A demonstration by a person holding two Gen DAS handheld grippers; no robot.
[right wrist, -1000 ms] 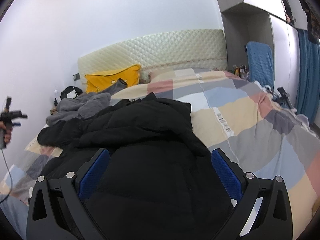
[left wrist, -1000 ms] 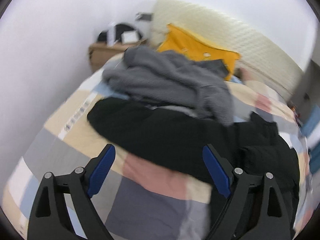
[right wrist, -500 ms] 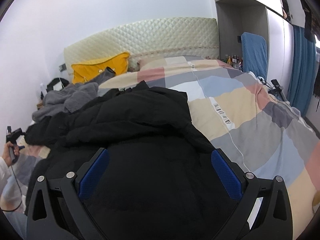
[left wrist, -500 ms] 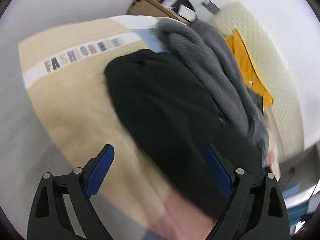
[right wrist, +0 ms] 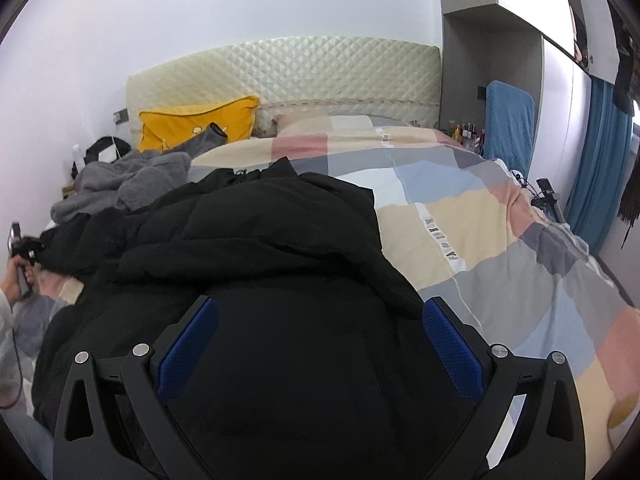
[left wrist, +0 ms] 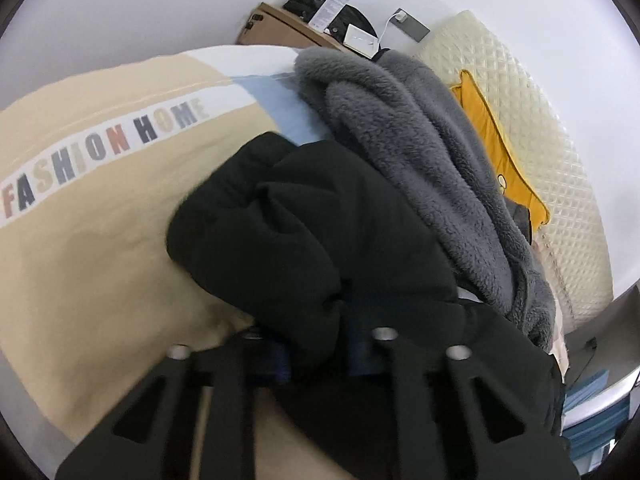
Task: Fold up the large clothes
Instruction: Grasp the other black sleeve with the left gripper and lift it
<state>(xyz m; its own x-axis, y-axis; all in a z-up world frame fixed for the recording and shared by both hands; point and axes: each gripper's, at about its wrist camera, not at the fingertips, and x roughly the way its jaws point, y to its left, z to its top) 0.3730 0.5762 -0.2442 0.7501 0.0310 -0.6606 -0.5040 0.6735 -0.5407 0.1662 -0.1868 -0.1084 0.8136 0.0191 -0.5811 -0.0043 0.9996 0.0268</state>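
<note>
Patchwork quilt in beige, grey, pink and blue (right wrist: 500,248) covering the bed, bare ahead-right of right gripper (right wrist: 320,344), fingers wide apart above puffy black padded coat (right wrist: 280,264). Left gripper (left wrist: 316,354) clamped on coat's sleeve end; fluffy grey fleece garment (left wrist: 420,152) beyond, white wall close left

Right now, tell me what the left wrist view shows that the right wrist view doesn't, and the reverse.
Only the left wrist view shows the left tongs shut on a fold of the black coat, the FASHION HOME lettering read clearly, and the white bottle on the bedside table.

Only the right wrist view shows the right tongs open above the coat, the blue curtain and the blue chair.

Both show the black coat, the grey fleece, the yellow pillow, the quilted headboard and the patchwork quilt.
</note>
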